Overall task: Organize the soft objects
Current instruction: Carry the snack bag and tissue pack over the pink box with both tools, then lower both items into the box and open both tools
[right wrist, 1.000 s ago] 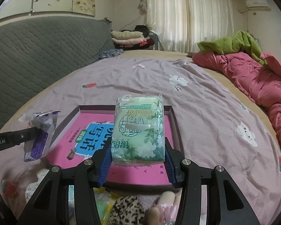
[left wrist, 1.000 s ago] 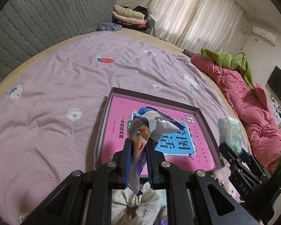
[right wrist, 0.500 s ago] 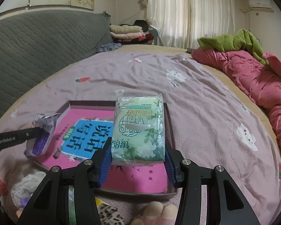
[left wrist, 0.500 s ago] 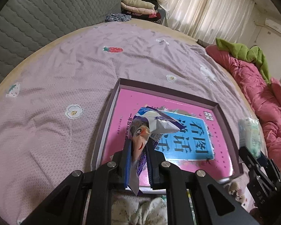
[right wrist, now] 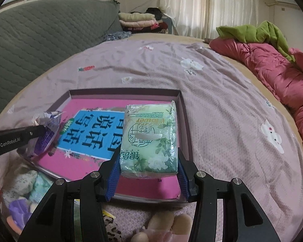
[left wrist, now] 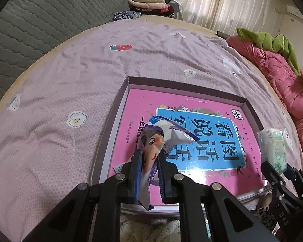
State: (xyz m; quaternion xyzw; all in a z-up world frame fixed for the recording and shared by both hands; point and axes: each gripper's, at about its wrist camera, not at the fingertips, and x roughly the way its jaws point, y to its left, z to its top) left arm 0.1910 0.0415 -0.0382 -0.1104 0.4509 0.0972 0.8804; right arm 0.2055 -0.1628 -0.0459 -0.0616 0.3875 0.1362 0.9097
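- The left hand-held gripper (left wrist: 149, 167) has its jaws pressed together on a crumpled purple-and-white snack wrapper (left wrist: 161, 139), which sticks up and out from between the blue pads.
- In the left wrist view this wrapper hangs over the near-left part of a shallow purple-rimmed tray (left wrist: 192, 84), at about 6 o'clock of the tray.
- The tray lies on a bed covered by a mauve sheet (left wrist: 60, 100) printed with small strawberries and flowers.
- A pink book with a blue title panel (left wrist: 208, 137) fills the tray floor.
- The right hand-held gripper (right wrist: 148, 173) pinches a green flower-printed tissue pack (right wrist: 151, 139) by its two long sides, jaws about half spread around it.
- In the right wrist view the pack is held above the tray's (right wrist: 123, 91) right half, toward 3 o'clock of the book; whether it touches the book cannot be told.
- From the right wrist view the left hand-held gripper (right wrist: 38, 132) enters at 9 o'clock with the wrapper (right wrist: 48, 133) in it.
- From the left wrist view the tissue pack (left wrist: 272, 147) shows at 3 o'clock, just beyond the tray's right rim.
- Plush toys (right wrist: 167, 225) lie at 6 o'clock, below the tray's near edge.
- A pink quilt (right wrist: 272, 70) with a green garment (right wrist: 256, 30) on it lies at 2 o'clock.
- Folded clothes (right wrist: 139, 20) are stacked at 12 o'clock.
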